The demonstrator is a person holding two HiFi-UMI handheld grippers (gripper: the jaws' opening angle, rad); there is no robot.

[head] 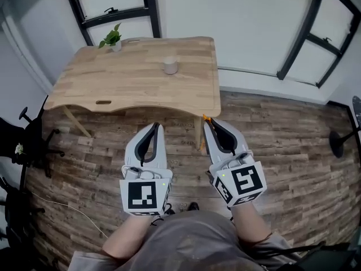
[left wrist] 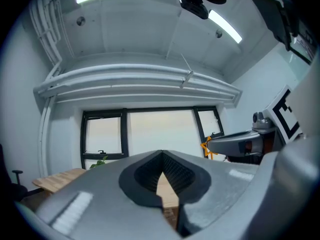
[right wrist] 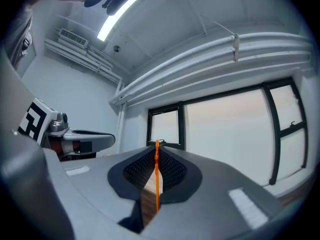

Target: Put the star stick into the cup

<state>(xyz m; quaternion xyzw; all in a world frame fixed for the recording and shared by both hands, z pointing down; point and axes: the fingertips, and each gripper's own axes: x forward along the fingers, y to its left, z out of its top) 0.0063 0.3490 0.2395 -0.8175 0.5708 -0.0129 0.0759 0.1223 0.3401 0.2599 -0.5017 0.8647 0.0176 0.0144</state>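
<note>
Floor [head: 293, 145], wood plank, lies beneath both grippers. Table [head: 135, 89], pale wood, stands against the window wall. It bears a potted plant [head: 111, 38] at its far left corner and the cup [head: 170, 66], upright near the far edge; the cup's interior is too small to read. Left gripper [head: 153, 127]: jaws pressed together on nothing. Right gripper [head: 208, 124]: jaws clamped on the star stick [right wrist: 157, 179], orange and thin, running up between the pads, well apart from the cup.

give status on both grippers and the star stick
Left gripper shut, empty. Right gripper shut on star stick, short of the table. Cup upright on wooden table ahead, nothing blocking it.
</note>
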